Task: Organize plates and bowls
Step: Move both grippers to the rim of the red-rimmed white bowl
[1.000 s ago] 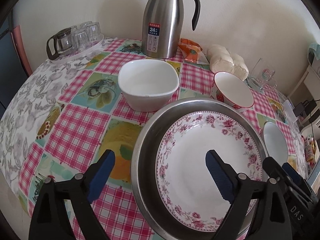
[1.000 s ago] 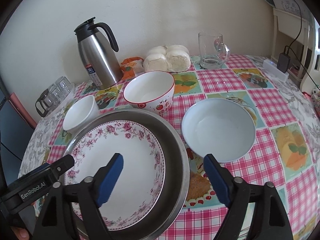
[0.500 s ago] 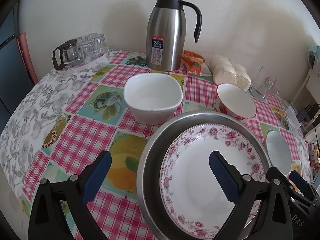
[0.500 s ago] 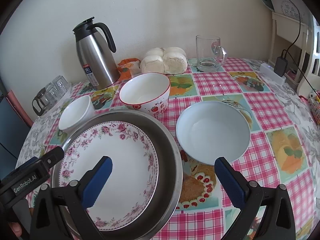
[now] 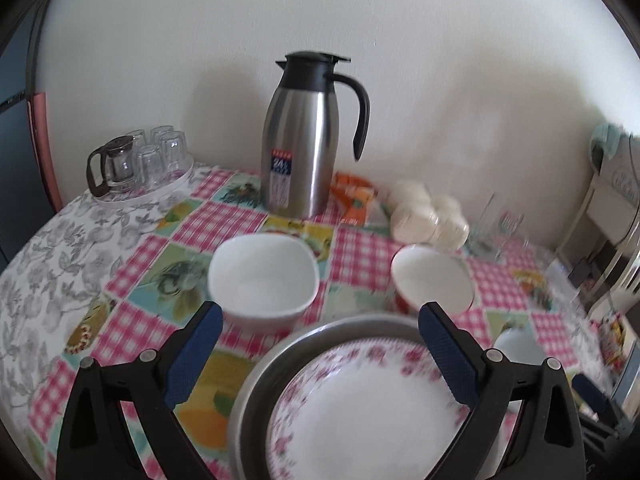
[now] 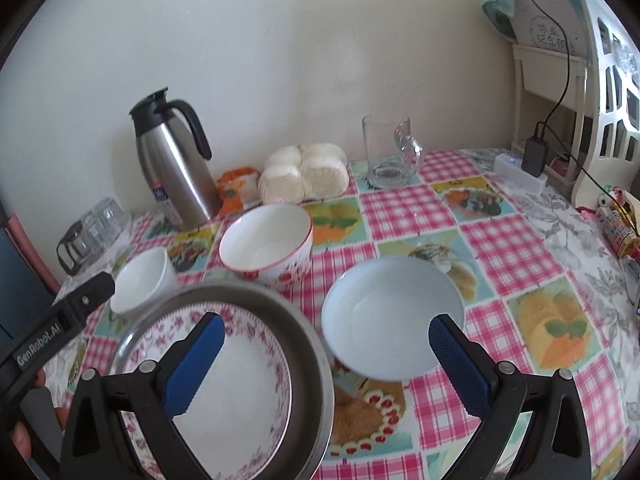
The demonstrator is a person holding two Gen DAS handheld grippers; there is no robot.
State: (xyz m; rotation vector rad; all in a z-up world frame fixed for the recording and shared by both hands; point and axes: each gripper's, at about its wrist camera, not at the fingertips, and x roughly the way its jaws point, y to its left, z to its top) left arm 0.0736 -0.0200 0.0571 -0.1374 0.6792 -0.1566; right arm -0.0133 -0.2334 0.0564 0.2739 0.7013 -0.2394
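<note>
Two grippers hang with jaws spread and nothing between them, the left gripper (image 5: 320,356) and right gripper (image 6: 326,354) having just widened above the steel basin (image 6: 316,344) holding the floral plate (image 6: 236,380), pale blue bowl (image 6: 392,316) just beside

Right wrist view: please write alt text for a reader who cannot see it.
The open right gripper hangs empty above a checked tablecloth, between a floral plate lying in a steel basin and a pale blue bowl. Behind stand a strawberry bowl, a white bowl, a steel jug, buns and a glass mug.
</note>
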